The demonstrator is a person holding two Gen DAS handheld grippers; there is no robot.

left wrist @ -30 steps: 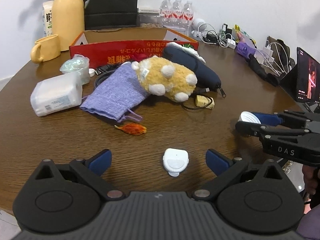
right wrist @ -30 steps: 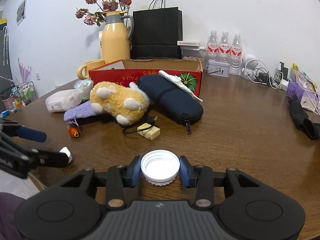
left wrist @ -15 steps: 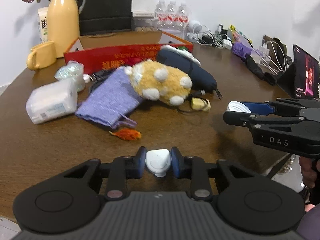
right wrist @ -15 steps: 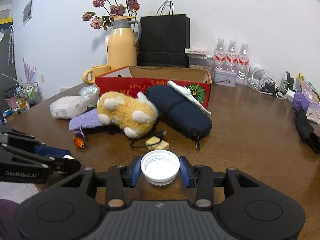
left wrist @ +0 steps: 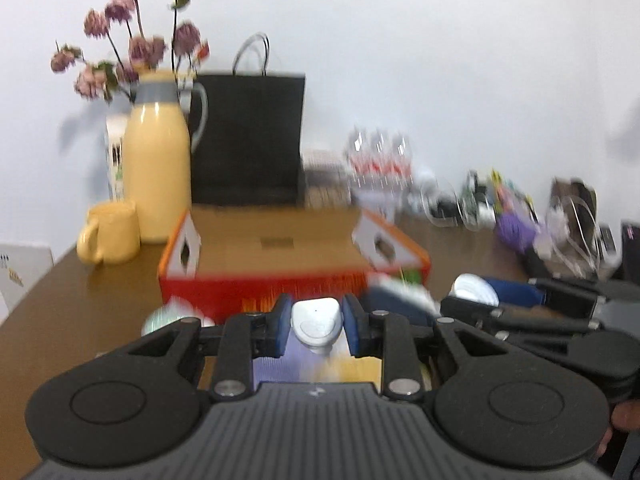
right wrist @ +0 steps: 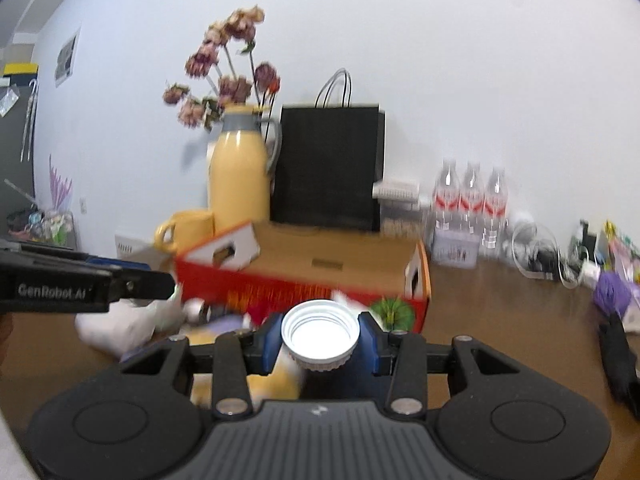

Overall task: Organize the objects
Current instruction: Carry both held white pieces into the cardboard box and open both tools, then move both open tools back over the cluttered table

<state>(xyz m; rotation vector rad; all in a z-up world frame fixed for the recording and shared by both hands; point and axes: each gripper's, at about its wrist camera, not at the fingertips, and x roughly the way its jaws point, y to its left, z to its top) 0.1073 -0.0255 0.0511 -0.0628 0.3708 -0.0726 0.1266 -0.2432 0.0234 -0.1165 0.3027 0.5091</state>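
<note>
My left gripper [left wrist: 316,323] is shut on a small white plastic case [left wrist: 317,323] and holds it in the air before the open red cardboard box [left wrist: 276,268]. My right gripper [right wrist: 320,336] is shut on a white screw cap [right wrist: 320,334], open side up, also lifted in front of the box [right wrist: 320,276]. The right gripper and its cap [left wrist: 474,290] show at the right in the left wrist view. The left gripper's fingers [right wrist: 132,280] show at the left in the right wrist view. The plush toy and purple cloth below are mostly hidden and blurred.
Behind the box stand a yellow thermos [left wrist: 156,168] with dried flowers, a yellow mug [left wrist: 110,232], a black paper bag [left wrist: 248,140] and water bottles [right wrist: 470,204]. Cables and a purple item [left wrist: 516,228] lie at the right. A white packet [right wrist: 116,324] lies left of the box.
The left gripper closed on the white case on the table, then lifted it. Both grippers have risen and moved forward toward the red box, each with its object.
</note>
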